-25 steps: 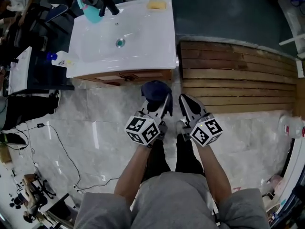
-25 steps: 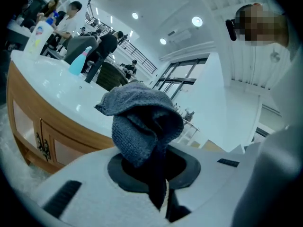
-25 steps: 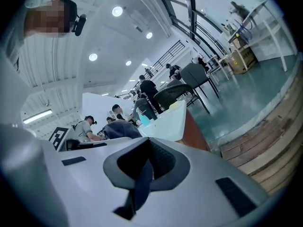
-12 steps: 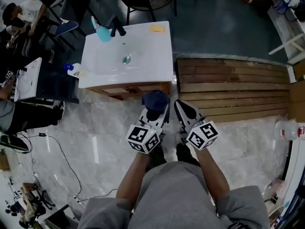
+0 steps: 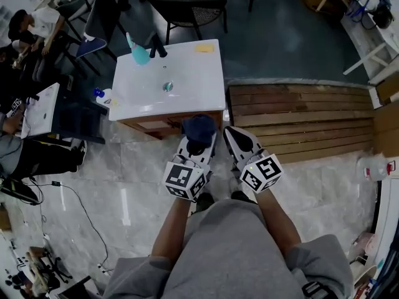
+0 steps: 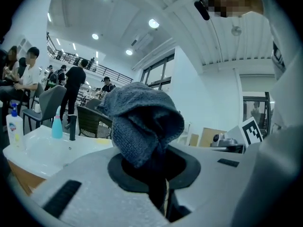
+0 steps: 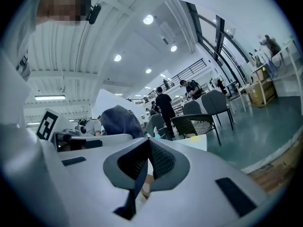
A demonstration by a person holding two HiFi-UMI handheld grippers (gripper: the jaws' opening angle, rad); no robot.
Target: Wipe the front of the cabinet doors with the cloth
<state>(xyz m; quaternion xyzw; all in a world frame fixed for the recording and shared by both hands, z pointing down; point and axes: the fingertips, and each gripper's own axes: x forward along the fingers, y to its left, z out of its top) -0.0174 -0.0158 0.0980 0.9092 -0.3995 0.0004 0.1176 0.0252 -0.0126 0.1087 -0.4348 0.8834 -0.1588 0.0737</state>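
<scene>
Marble floor (image 5: 124, 185) before sink counter (image 5: 187, 86) | counter smaller in head view than a second ago, viewpoint drawn back | left tongs (image 5: 198, 143) clamped on cloth (image 5: 199, 128) at counter's front edge | right tongs (image 5: 232, 136) together, empty | cabinet doors (image 5: 161, 123) under counter, wiping apparently not begun

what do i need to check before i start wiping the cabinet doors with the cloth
1. Cloth clamped in left hand-held gripper: ok.
2. Right hand-held gripper empty, jaws together: ok.
3. Cloth against the cabinet front: not ok, it is held in the air by the sink top's front edge.
4. Door fronts in sight: cannot tell, only a wooden strip shows under the sink top.
</scene>
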